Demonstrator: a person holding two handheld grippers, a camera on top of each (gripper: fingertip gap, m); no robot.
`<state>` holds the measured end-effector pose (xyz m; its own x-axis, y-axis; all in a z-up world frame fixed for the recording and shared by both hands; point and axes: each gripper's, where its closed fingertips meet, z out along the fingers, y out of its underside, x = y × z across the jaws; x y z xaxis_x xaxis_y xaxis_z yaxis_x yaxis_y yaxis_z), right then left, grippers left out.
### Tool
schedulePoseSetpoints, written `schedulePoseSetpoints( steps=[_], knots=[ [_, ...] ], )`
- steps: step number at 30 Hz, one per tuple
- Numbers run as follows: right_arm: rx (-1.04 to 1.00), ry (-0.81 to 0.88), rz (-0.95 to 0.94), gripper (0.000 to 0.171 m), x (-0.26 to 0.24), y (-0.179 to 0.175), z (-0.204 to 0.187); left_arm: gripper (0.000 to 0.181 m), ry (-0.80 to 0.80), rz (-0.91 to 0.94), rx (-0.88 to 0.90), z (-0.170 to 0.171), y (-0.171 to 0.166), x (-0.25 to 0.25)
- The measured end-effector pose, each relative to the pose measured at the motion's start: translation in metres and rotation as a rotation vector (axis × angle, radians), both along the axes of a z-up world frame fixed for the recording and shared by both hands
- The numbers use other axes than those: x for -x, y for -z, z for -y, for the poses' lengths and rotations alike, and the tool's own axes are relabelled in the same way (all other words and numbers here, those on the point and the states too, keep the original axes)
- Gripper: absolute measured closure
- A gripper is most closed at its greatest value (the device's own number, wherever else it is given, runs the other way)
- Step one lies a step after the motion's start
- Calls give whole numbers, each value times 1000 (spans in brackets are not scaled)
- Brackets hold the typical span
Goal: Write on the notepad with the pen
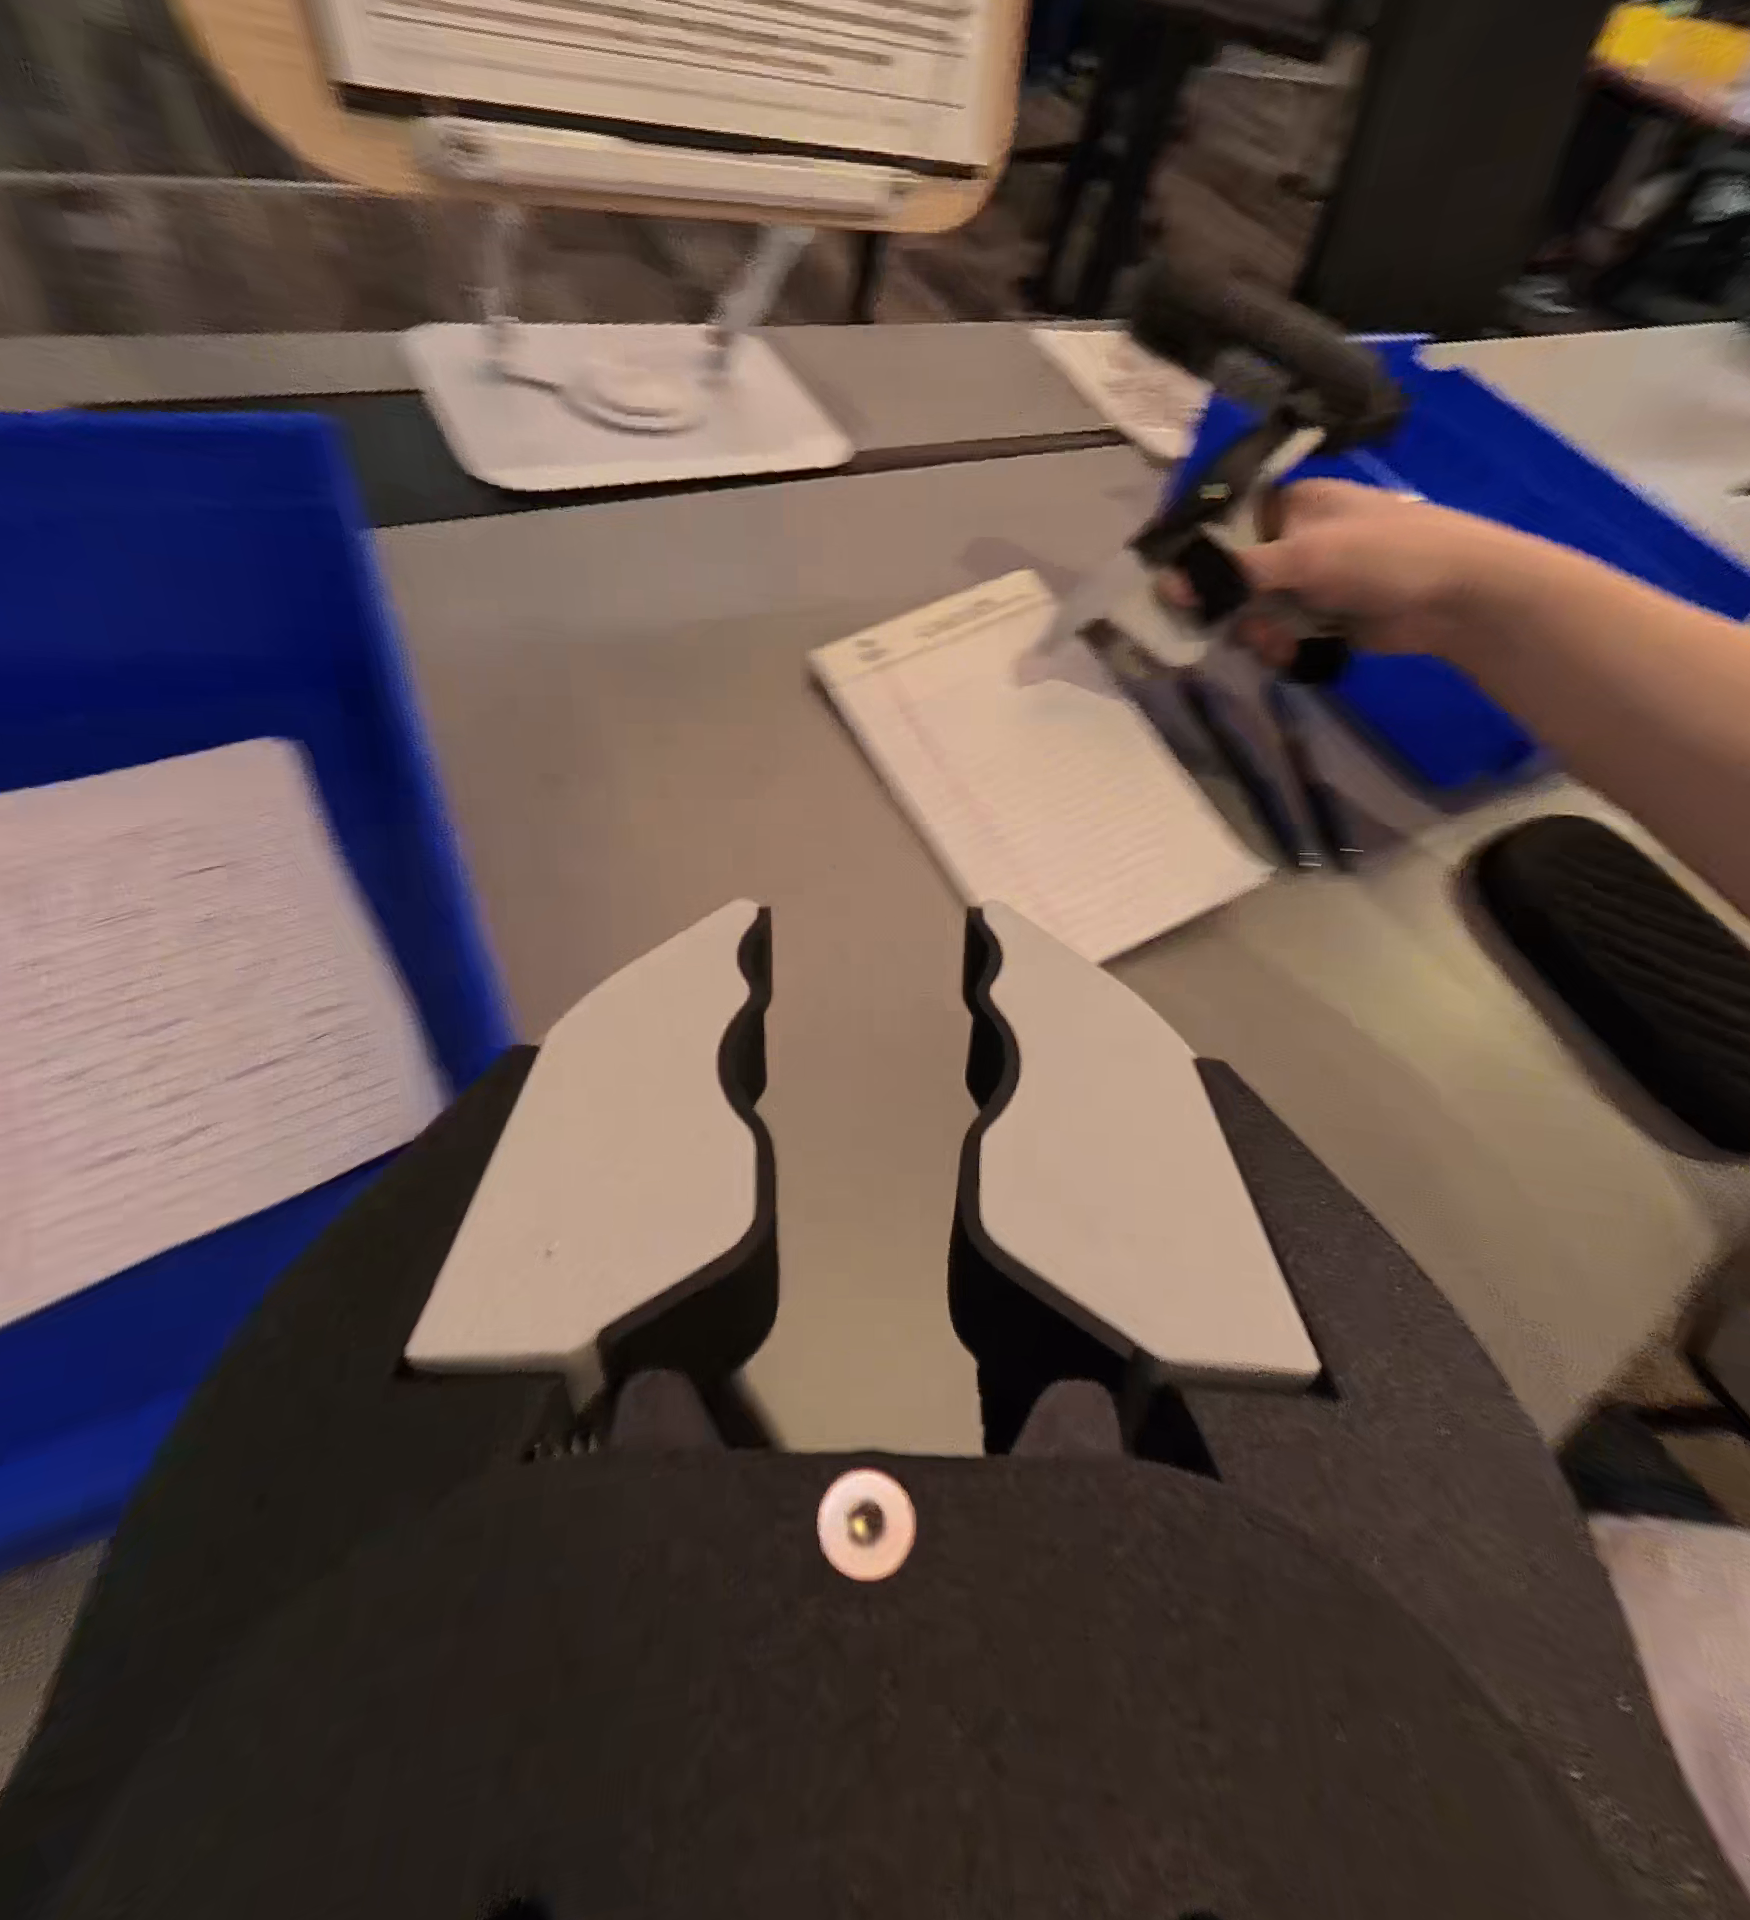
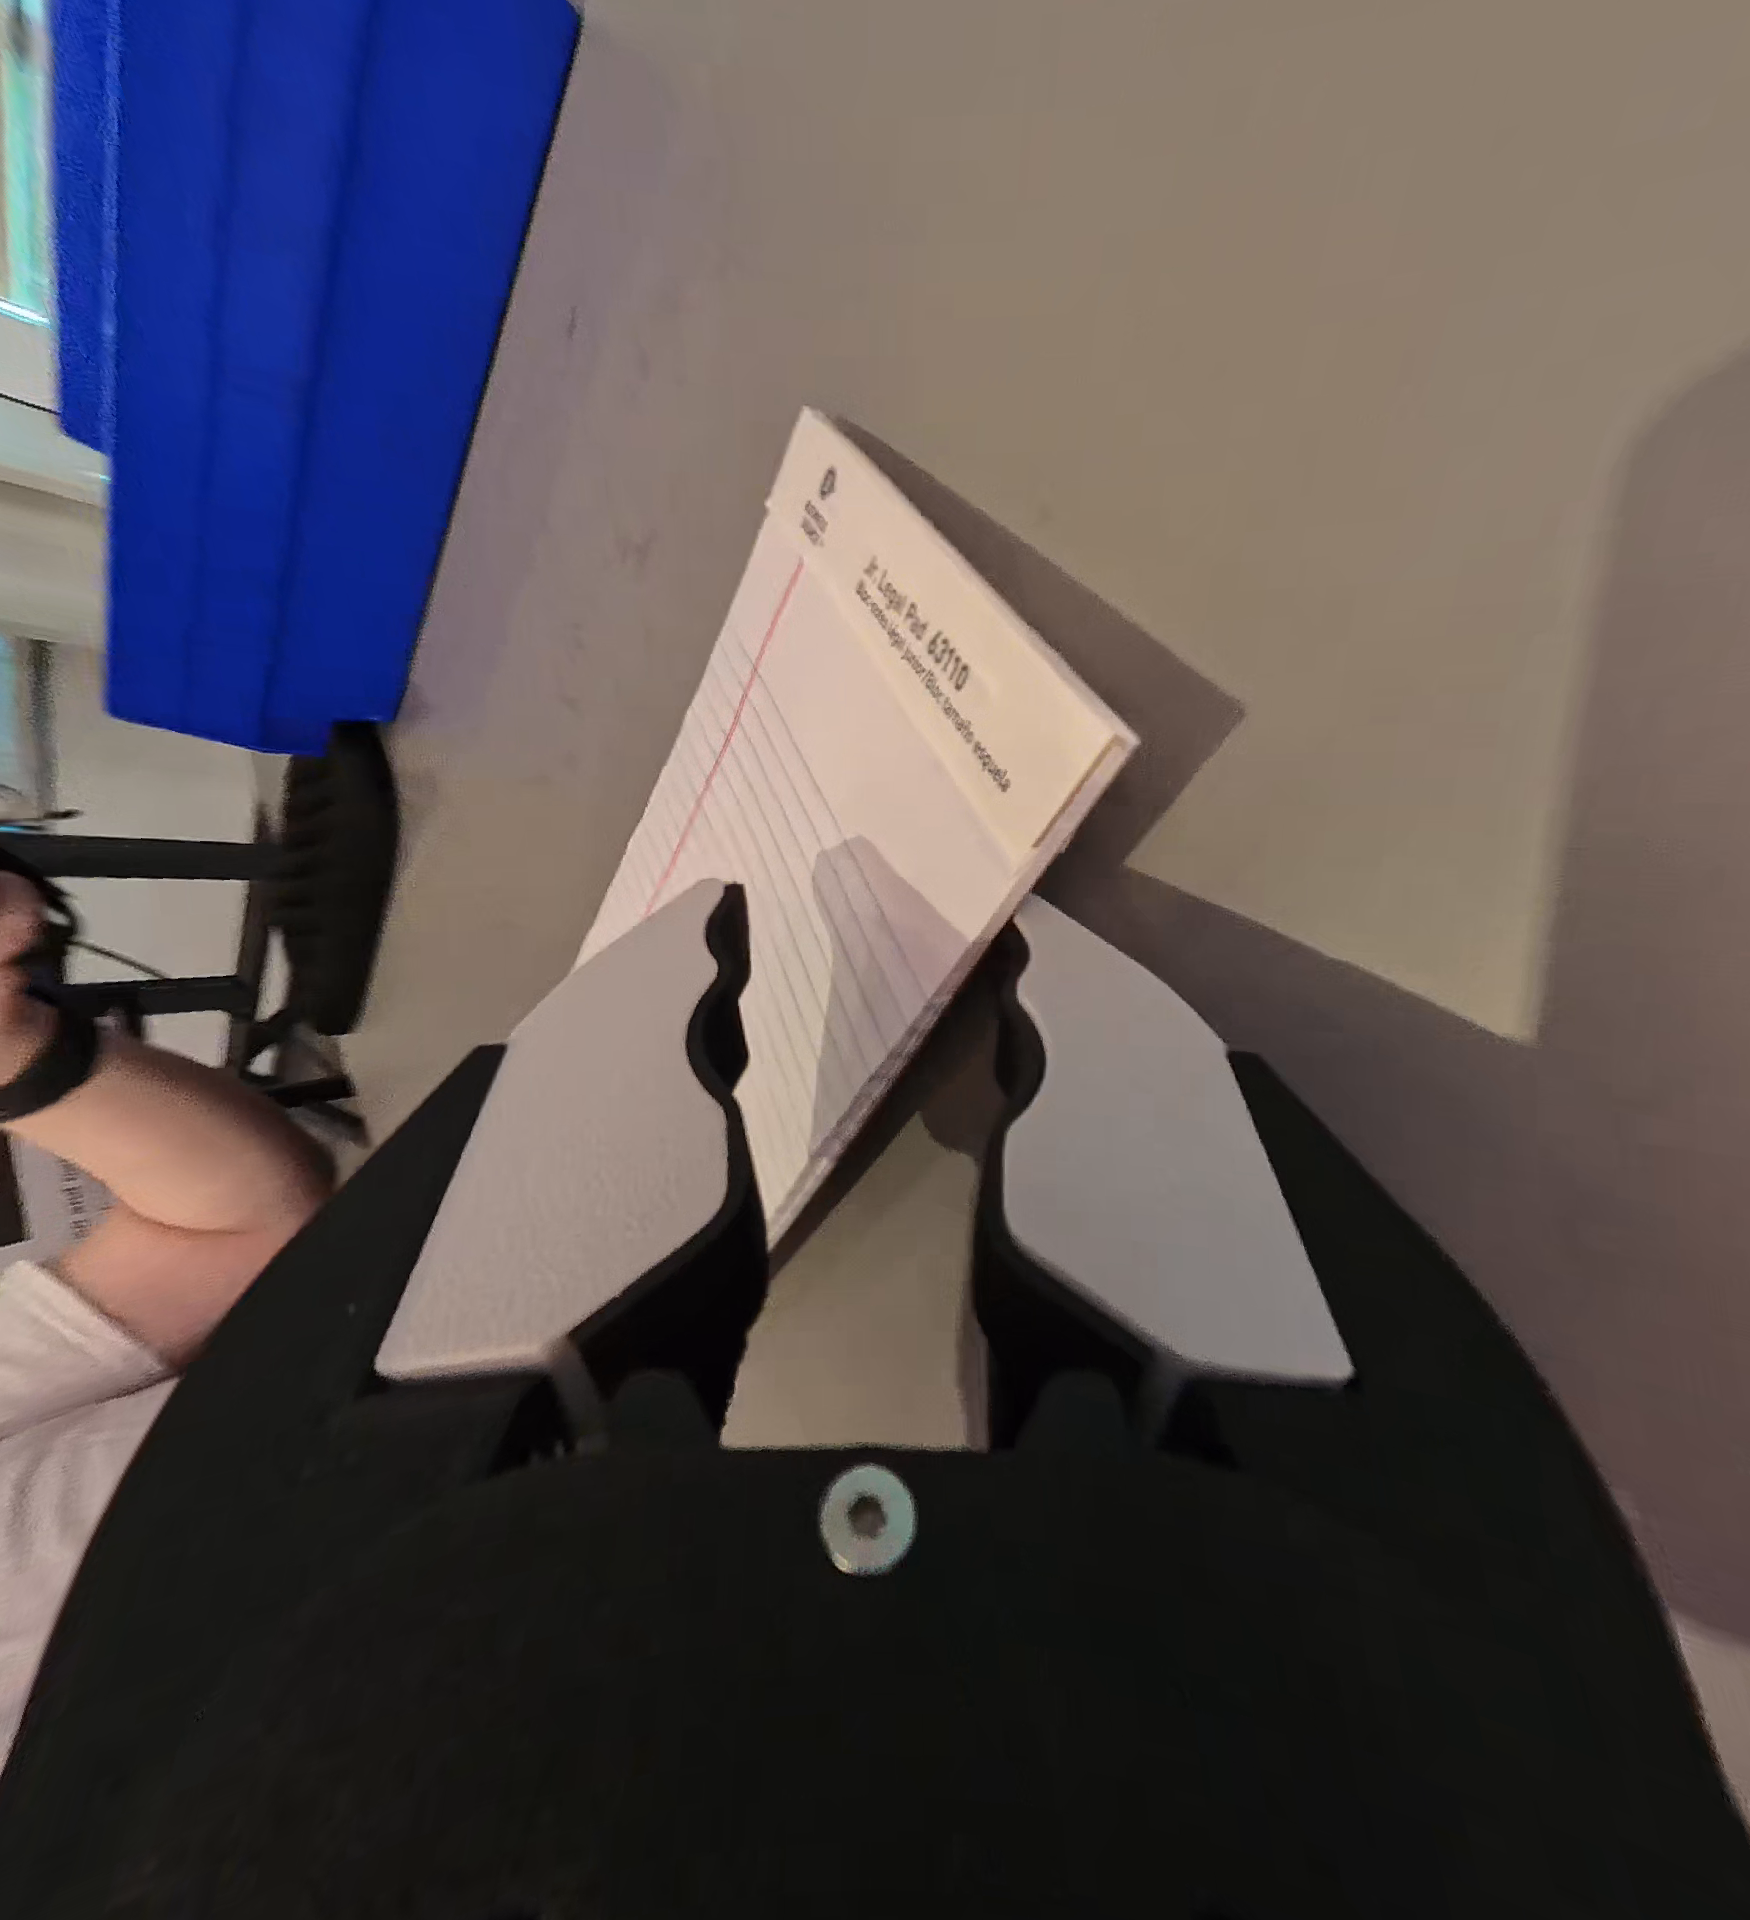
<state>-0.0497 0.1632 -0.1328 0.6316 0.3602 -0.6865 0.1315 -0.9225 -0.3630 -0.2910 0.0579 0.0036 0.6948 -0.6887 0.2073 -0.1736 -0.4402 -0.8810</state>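
Right now the left gripper (image 1: 867, 925) hangs over the bare grey desk (image 1: 642, 727), jaws apart w/ nothing between them. Beside it, twd the desk's left edge, sits a blue bin (image 1: 175, 582) w/ a lined sheet (image 1: 133, 1029) inside.

The notepad (image 1: 1037, 769) lies flat mid-desk, slightly to the right, white lined paper w/ a cream band across its top. The right gripper (image 2: 866, 914) is over it, held in a hand (image 1: 1370, 571), tilted so the desk looks nearly vertical in its own view. Its jaws are spread; the pad's long edge (image 2: 912, 1039) shows in the gap, one finger (image 2: 632, 1091) over the page, the other (image 2: 1141, 1122) past the pad's edge. Can't tell if either touches the paper; nothing is clamped.

Several dark pens (image 1: 1255, 769) lie just beside the pad's right side, blurred, count unclear. Another blue bin (image 1: 1536, 499) sits behind the hand, near the right edge. At the far edge, a white stand (image 1: 632, 405) holds up a printed sheet (image 1: 663, 73). A black ribbed thing (image 1: 1640, 977) rests near the front right corner.
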Motion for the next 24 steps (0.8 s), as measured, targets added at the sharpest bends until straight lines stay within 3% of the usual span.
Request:
schedulePoseSetpoints(
  steps=[3, 6, 10, 15, 24],
  knots=[
    [-75, 15, 107, 123, -13, -2, -9, 147, -194, -136, -47, -15, 7, 56],
    [-142, 18, 128, 119, -15, -13, -14, 146, -256, -175, -30, -20, 21, 75],
    [-248, 49, 155, 121, -18, -32, -17, 146, -274, -187, -11, -27, 43, 74],
    [-245, 21, 199, 121, -28, -31, 3, 148, -244, -206, 44, -32, 69, 58],
    [-372, 36, 171, 124, -45, -52, 27, 133, -207, -187, 34, -34, 73, 35]
  ],
)
